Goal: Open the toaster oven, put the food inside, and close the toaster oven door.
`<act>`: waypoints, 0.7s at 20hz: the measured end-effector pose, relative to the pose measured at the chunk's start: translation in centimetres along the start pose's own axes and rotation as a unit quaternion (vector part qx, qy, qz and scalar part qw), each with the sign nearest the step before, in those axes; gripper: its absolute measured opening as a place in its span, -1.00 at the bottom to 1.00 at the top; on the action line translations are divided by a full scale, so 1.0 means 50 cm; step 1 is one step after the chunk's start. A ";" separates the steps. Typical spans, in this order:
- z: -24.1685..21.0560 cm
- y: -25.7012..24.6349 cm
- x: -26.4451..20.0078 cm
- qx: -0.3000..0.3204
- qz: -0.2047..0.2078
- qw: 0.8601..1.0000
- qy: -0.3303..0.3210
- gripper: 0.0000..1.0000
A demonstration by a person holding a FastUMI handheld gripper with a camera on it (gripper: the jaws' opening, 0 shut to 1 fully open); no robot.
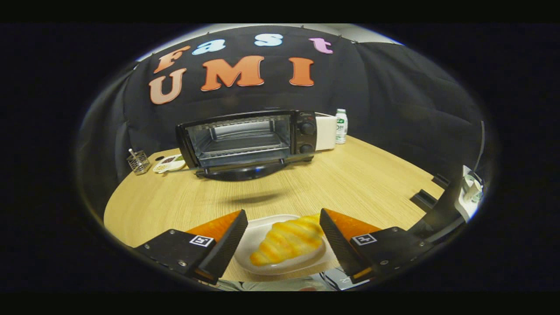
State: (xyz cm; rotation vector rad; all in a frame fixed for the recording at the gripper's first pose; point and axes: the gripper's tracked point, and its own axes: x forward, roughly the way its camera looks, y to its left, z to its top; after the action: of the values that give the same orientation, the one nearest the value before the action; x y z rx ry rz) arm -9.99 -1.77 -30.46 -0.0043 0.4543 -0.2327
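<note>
A black toaster oven (pixel 249 139) stands at the far side of the wooden table (pixel 350 183), its door (pixel 238 171) folded down flat in front and the wire rack inside bare. A golden croissant (pixel 286 239) lies on a white plate (pixel 258 236) near the table's front edge. My gripper (pixel 283 221) hangs open above the plate, one finger on each side of the croissant, not touching it.
Left of the oven sit a small wire basket (pixel 138 162) and a white dish with small items (pixel 169 163). A white box (pixel 325 131) and a white bottle (pixel 341 126) stand to the oven's right. Dark brackets (pixel 423 199) line the table's right edge.
</note>
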 end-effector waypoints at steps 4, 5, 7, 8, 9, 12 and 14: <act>0.136 0.021 0.001 0.019 0.020 0.998 -0.050 0.97; 0.193 0.031 0.011 0.016 0.030 0.997 -0.072 0.97; 0.302 0.070 0.039 0.012 0.060 0.992 -0.112 0.96; 0.344 0.088 0.062 0.003 0.069 0.990 -0.125 0.96; 0.375 0.101 0.094 -0.012 0.073 0.988 -0.134 0.97; 0.362 0.135 0.155 -0.028 0.087 0.992 -0.090 0.97; 0.310 0.144 0.175 -0.027 0.088 0.994 -0.059 0.98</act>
State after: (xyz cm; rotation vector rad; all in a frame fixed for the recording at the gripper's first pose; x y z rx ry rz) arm 6.01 2.56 -20.72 -0.0308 0.3416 -0.0464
